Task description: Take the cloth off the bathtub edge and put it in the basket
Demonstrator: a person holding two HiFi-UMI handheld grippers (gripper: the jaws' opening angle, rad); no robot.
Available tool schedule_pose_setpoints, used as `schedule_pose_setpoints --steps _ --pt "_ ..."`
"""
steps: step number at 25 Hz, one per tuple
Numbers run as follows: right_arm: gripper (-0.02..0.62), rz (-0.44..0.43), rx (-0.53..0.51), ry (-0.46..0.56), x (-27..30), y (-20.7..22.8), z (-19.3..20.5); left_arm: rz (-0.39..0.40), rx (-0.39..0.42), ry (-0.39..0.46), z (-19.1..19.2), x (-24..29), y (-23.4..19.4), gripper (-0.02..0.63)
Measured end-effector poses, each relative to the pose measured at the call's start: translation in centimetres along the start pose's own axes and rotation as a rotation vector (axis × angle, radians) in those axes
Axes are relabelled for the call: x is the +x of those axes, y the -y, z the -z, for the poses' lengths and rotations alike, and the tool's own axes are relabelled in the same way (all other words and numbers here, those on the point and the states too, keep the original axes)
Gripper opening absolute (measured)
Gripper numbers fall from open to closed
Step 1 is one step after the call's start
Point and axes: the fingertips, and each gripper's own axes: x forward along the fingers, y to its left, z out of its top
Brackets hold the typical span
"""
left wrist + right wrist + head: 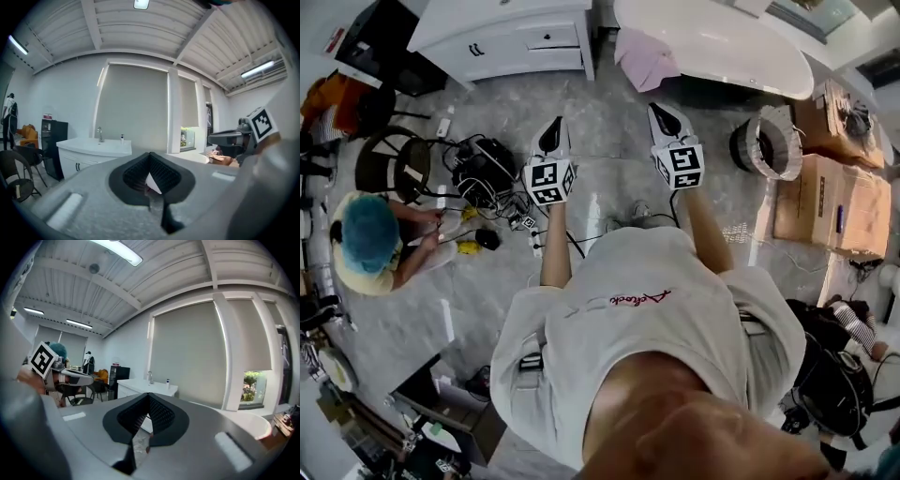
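Observation:
A pink cloth (645,56) hangs over the near edge of the white bathtub (722,42) at the top of the head view. A round woven basket (767,142) lies on the floor to the right, below the tub's end. My left gripper (553,133) and right gripper (666,116) are held side by side in front of me, tips toward the tub, both shut with nothing in them. The right gripper's tip is a short way below the cloth. In the gripper views, the left gripper (150,160) and right gripper (149,401) have their jaws closed together, and each sees the other's marker cube.
A white vanity cabinet (511,37) stands at the top left. Cables and a black device (483,173) lie on the marble floor left of my left gripper, beside a crouching person in a blue cap (370,234). Cardboard boxes (830,202) stand at the right.

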Motion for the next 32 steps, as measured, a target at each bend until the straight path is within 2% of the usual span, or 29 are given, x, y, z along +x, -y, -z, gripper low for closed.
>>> schedule_pose_setpoints --steps 5,13,22,32 --pt "0.006 0.153 0.03 -0.018 -4.7 5.2 1.7 0.147 0.028 -0.005 -0.1 3.6 5.7 0.0" --pt "0.006 0.24 0.045 -0.017 -7.9 10.9 1.8 0.241 0.053 -0.007 -1.6 7.4 11.8 0.0" --pt "0.006 0.255 0.064 -0.003 -9.0 15.0 2.8 0.246 0.071 -0.008 -1.8 9.7 15.3 0.0" --pt "0.006 0.244 0.074 -0.009 -8.4 18.1 3.5 0.23 0.076 -0.017 -2.0 12.3 16.6 0.0"
